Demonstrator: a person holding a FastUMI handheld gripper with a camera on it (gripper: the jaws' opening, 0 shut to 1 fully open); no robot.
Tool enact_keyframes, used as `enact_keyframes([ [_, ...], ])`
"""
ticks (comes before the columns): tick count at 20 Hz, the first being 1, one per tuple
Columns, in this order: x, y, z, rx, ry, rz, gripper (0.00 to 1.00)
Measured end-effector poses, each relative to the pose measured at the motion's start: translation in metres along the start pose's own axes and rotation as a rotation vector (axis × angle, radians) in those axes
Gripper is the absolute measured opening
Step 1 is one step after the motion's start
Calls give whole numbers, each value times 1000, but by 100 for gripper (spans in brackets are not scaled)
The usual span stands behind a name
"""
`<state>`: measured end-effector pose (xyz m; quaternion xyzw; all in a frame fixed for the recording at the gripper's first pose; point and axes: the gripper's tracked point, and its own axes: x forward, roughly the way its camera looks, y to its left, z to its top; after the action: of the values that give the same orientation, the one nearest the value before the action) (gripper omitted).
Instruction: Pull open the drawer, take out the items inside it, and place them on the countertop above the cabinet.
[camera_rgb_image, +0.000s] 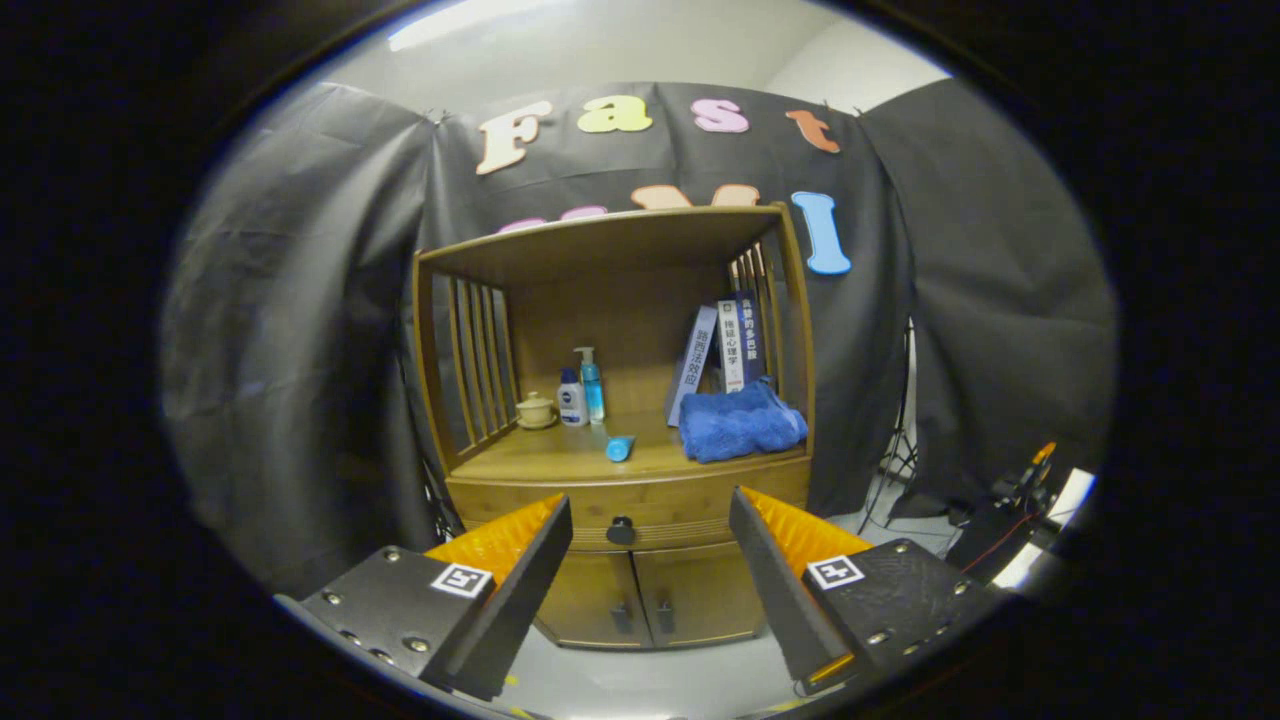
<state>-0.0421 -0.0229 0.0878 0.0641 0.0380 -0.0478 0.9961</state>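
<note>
Gripper (650, 520) spread wide, holding nothing. Drawer (640, 505) closed under counter (560, 462), knob (621, 530) between fingers, well beyond them. Blue towel (740, 422) at counter's right edge, bottles (582, 390) at back left. Black cloth wall (300, 350) behind.

bottles (583, 390): 2 | books (725, 350): 3 | towel (740, 423): 1 | cup (536, 409): 1 | tube (620, 448): 1

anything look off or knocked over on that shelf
A small blue tube lies on its side near the countertop's front edge. The books lean. The open gripper frames the shut drawer's knob.
</note>
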Motion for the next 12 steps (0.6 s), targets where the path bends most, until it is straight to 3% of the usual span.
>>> enact_keyframes([
  [8,10,23,-14,9,32,115,99],
  [12,4,14,14,-30,-20,76,99],
])
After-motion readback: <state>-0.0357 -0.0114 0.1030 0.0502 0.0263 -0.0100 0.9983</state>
